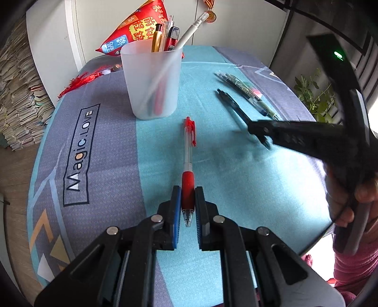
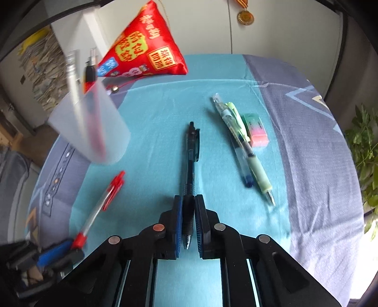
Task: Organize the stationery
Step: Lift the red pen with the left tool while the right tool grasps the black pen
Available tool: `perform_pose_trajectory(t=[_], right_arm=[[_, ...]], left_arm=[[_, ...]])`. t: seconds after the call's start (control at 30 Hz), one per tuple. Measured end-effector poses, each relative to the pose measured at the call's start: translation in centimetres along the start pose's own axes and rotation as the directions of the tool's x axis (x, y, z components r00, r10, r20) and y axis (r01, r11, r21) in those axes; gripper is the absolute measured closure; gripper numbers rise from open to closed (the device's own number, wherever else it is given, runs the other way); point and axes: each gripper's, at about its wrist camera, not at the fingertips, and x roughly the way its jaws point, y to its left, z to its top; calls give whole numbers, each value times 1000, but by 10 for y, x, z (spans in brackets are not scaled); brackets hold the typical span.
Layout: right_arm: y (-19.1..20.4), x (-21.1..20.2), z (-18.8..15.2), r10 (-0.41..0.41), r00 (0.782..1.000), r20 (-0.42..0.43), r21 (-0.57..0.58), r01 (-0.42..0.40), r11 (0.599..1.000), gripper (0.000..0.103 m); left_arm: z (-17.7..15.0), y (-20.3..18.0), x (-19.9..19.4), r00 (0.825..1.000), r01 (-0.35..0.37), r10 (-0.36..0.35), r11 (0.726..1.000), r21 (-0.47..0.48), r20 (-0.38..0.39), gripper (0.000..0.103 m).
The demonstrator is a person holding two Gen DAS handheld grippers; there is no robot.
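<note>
- Table (image 1: pixel 113 151) draped in cloth, teal middle band, grey-blue sides, "Magic.LOVE" print on the left side in the left wrist view.
- Stacked papers (image 1: pixel 16 94) piled past the table's left edge; green plant (image 2: pixel 366 151) off the right edge.
- Red satin pouch (image 2: pixel 144 47) with yellow characters at the far edge of the table, behind the cup; medal (image 2: pixel 245 16) hanging on the white wall above.
- Frosted plastic cup (image 1: pixel 153 80) upright on the teal band, far left of centre; loaded with several pens plus one white pen (image 1: pixel 189 30) leaning out to the right.
- Left gripper (image 1: pixel 188 207) low over the teal band, jaws nearly closed, pads clamped on the red grip of the red pen (image 1: pixel 189 151); clear tip toward the camera, red clip end pointing at the cup.
- Right gripper (image 2: pixel 188 222) jaws pinched together on the rubber grip of the black pen (image 2: pixel 192 155); tip toward the camera, clicker end pointing away, barrel close over the cloth, contact with it unclear.
- Right gripper seen from the left wrist view as a blurred black body with a hand (image 1: pixel 349 200) and pink sleeve behind it.
- Pale green pen (image 2: pixel 250 153) and clear blue pen (image 2: pixel 236 141) side by side, touching, right of the black pen, loose on the cloth.
- Green-pink eraser (image 2: pixel 256 132) just beside the green pen, on its right.
</note>
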Motion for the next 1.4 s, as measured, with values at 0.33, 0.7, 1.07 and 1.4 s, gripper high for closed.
perform_pose_trajectory(t=[0.33, 0.7, 1.07, 1.4], right_arm=[[-4, -51, -79, 31, 997, -69, -85, -36, 996, 92], [-4, -67, -74, 42, 999, 8, -86, -41, 996, 56], [2, -46, -49, 29, 1000, 9, -81, -28, 996, 56], [4, -25, -31, 20, 1000, -15, -90, -21, 996, 56]], left_arm=[[-22, 0, -12, 999, 14, -14, 1000, 6, -37, 93], [-13, -5, -18, 1000, -10, 10, 1000, 27, -3, 76], [24, -15, 17, 1000, -16, 18, 997, 71, -18, 75], [33, -15, 36, 999, -2, 5, 997, 74, -44, 76]])
